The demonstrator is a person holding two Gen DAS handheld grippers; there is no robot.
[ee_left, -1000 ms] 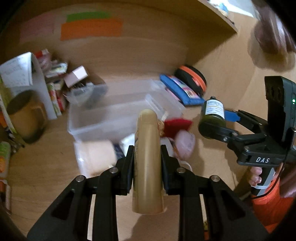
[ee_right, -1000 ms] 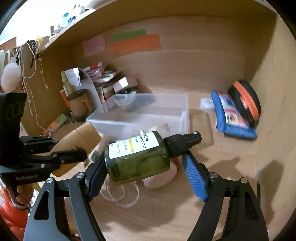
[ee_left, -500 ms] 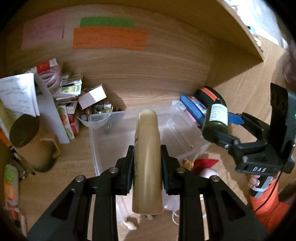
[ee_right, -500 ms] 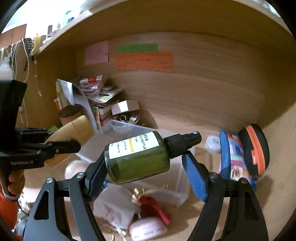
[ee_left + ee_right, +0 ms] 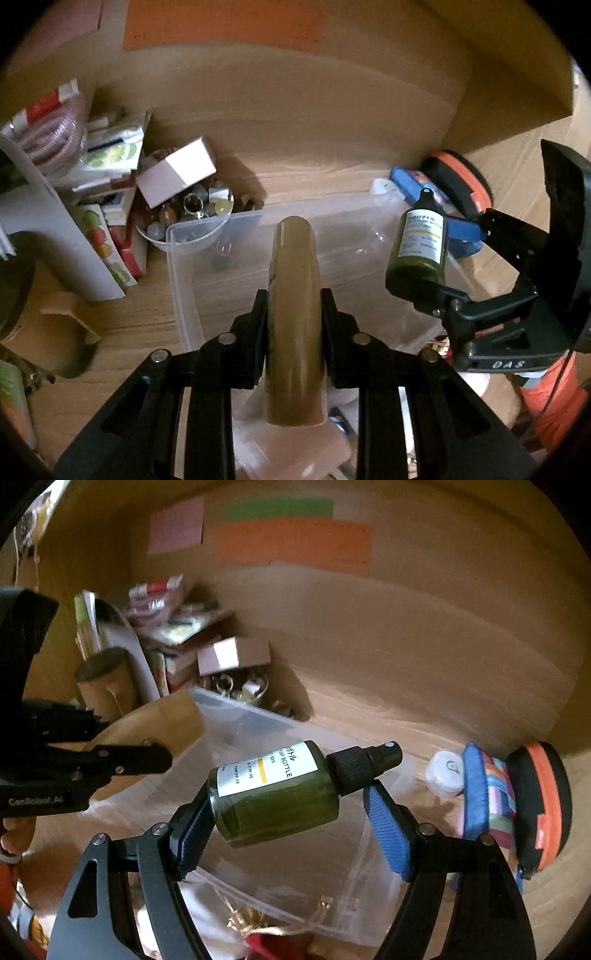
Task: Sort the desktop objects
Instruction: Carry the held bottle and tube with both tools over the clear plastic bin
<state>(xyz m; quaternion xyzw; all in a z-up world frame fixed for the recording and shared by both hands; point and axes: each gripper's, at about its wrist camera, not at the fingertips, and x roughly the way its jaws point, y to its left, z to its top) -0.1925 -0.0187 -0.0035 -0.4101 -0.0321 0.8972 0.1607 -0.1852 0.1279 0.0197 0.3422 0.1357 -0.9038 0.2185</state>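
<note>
Clear bin sits under both grippers. Left gripper clamps tan tube over bin. Right gripper holds green spray bottle lengthwise, base on one pad, neck barely near the other: risk it pivots out, misses bin

The green bottle between the right jaws bears a white label reading "PUMP BOTTLE", partly cut off, with small print too fine to read. The left gripper body, left of those jaws, reads "GenRobot". The right gripper body, right of the left jaws, reads "DAS". A white cap right of the right jaws shows a mark I cannot make out.
</note>
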